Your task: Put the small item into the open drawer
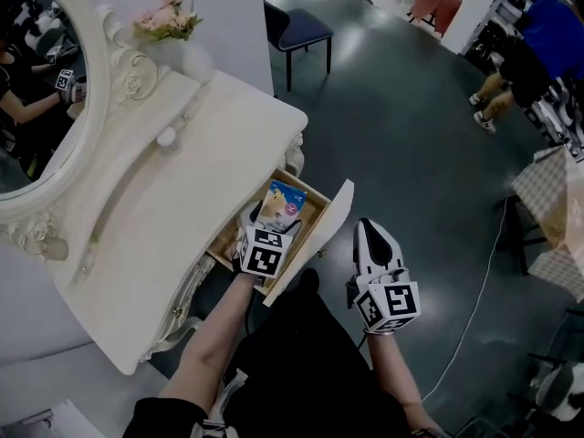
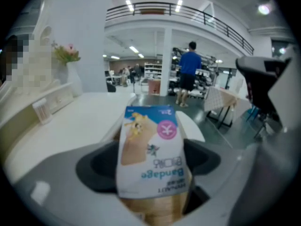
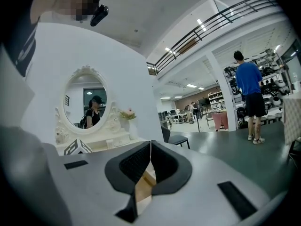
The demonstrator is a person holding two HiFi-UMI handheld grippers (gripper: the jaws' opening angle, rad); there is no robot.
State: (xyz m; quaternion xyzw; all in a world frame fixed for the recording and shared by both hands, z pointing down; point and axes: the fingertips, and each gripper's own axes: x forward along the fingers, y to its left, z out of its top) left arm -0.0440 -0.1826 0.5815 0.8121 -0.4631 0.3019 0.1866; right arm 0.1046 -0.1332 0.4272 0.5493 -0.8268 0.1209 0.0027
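A small bandage packet (image 1: 281, 204), white and blue with a pink circle, hangs over the open wooden drawer (image 1: 317, 210) of the white dressing table (image 1: 210, 162). My left gripper (image 1: 258, 234) is shut on the packet's lower end. In the left gripper view the packet (image 2: 149, 149) stands upright between the two dark jaws of that gripper (image 2: 150, 171). My right gripper (image 1: 372, 235) hovers to the right of the drawer's white front panel (image 1: 315, 240), over the floor. In the right gripper view its jaws (image 3: 150, 155) meet edge to edge and hold nothing.
An oval mirror (image 1: 36, 89) and a vase of pink flowers (image 1: 173, 35) stand at the back of the table. A dark chair (image 1: 297, 30) stands beyond it. A person in blue (image 1: 529, 57) stands far right. A checked table (image 1: 552, 208) and a floor cable (image 1: 479, 281) lie to the right.
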